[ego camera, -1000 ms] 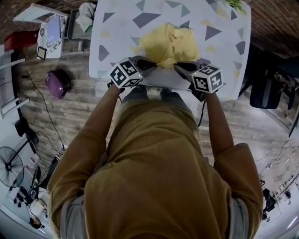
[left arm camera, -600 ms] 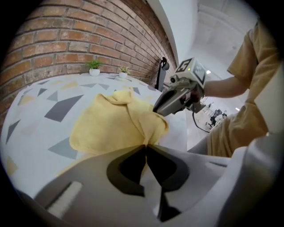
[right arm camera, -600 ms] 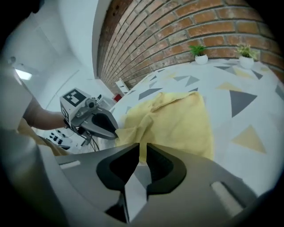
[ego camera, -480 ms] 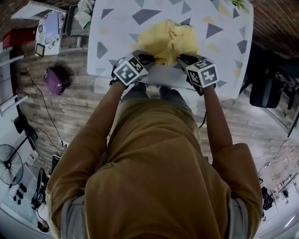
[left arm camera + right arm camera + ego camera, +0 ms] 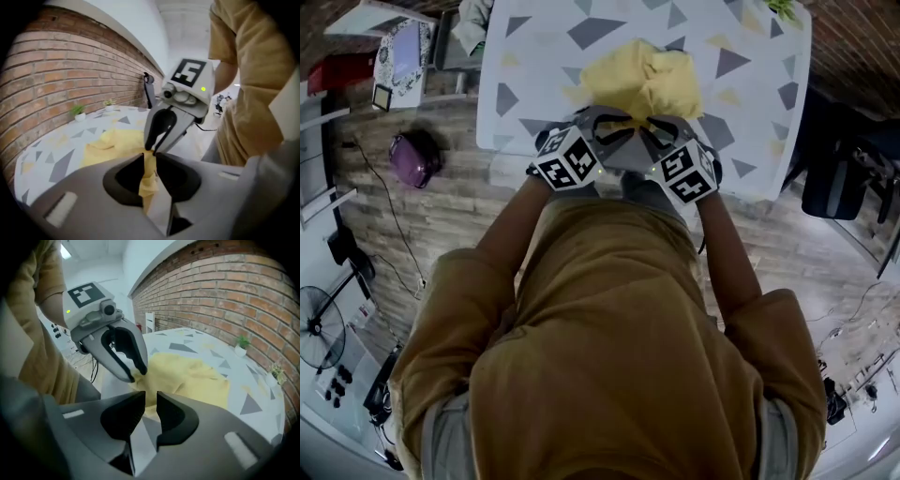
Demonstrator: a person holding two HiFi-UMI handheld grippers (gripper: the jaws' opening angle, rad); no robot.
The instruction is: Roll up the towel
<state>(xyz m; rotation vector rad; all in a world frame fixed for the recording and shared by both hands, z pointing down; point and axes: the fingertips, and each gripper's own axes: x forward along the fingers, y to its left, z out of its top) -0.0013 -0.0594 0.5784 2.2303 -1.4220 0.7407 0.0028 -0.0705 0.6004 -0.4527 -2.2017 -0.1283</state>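
Towel (image 5: 639,82) edge is kept pinched between left gripper (image 5: 149,159) fingers; right gripper (image 5: 150,401) fingers, drawn closer alongside, are just being opened empty, so a regrasp is judged due.

The towel (image 5: 642,80) was a pale yellow cloth, bunched into a loose, crumpled heap rather than rolled, with soft folds and a deep crease across its top. It lay on the white table (image 5: 534,56) patterned with grey and yellow triangles, not far from the edge closest to the person. A narrow fold of its near side was drawn out from the heap and pinched between the closed jaws of the left gripper (image 5: 149,161), running as a thin, wrinkled strip between them
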